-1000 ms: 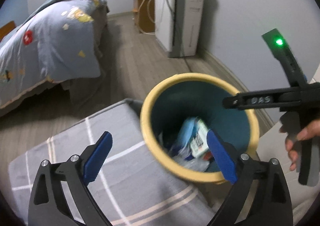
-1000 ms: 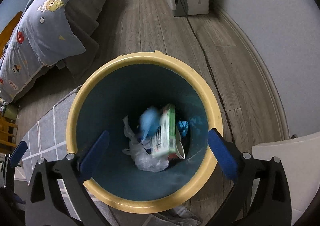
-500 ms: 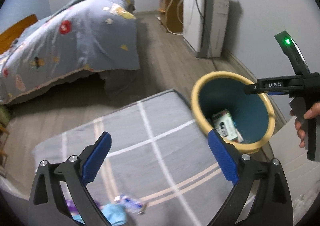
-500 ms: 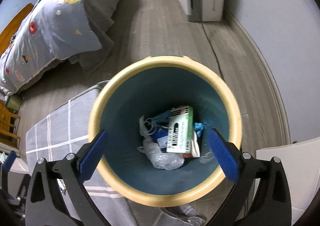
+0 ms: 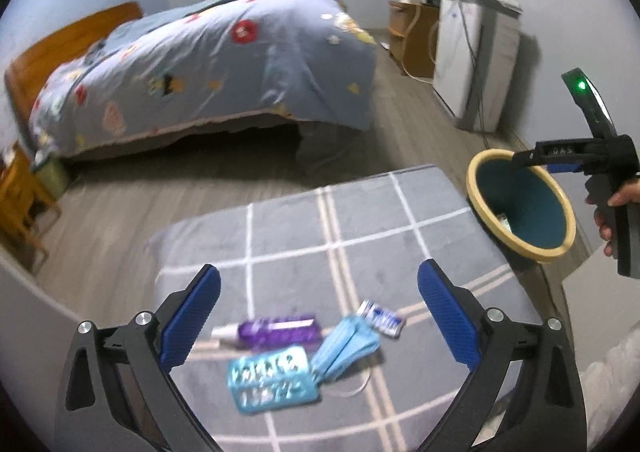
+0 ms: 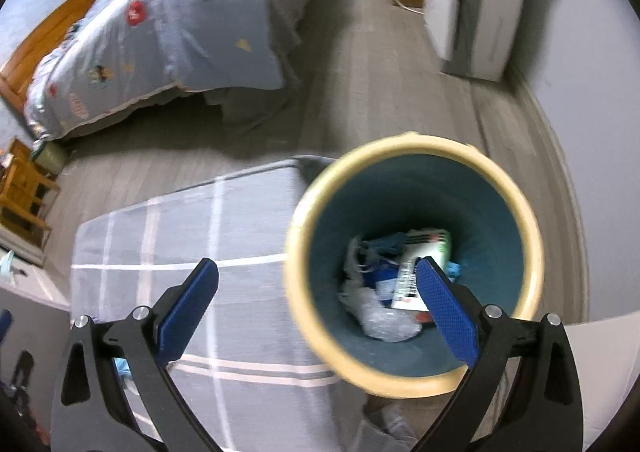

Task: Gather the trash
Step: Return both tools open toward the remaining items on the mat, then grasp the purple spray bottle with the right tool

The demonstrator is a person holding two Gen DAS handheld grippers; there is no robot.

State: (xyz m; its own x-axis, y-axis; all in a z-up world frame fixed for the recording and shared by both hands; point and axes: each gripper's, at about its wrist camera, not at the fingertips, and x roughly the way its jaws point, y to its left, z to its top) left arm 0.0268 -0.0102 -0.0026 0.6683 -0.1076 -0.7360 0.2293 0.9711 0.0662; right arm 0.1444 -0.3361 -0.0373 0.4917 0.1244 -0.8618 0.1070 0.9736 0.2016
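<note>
My left gripper (image 5: 320, 316) is open above a grey checked cushion (image 5: 360, 220), with nothing between its fingers. Under it lie a purple tube (image 5: 276, 332), a teal blister pack (image 5: 272, 378), a blue face mask (image 5: 346, 348) and a small blue-white wrapper (image 5: 380, 318). The yellow-rimmed teal bin (image 5: 520, 204) stands to the right of the cushion. My right gripper (image 6: 318, 302) hangs open and empty over the bin (image 6: 416, 264); inside the bin lie a white-green box (image 6: 420, 270), clear plastic (image 6: 380, 316) and blue scraps. The right gripper body (image 5: 580, 160) shows at the left wrist view's right edge, held by a hand.
A bed with a blue patterned quilt (image 5: 208, 72) fills the back left. A white appliance (image 5: 476, 60) and a wooden cabinet (image 5: 412, 38) stand by the right wall. A wooden stool (image 5: 20, 196) is at the far left. Grey plank floor lies between bed and cushion.
My left gripper has swung left from the bin to over the cushion, bringing the trash items into view. My right gripper has drifted left, so the bin sits further right in its view.
</note>
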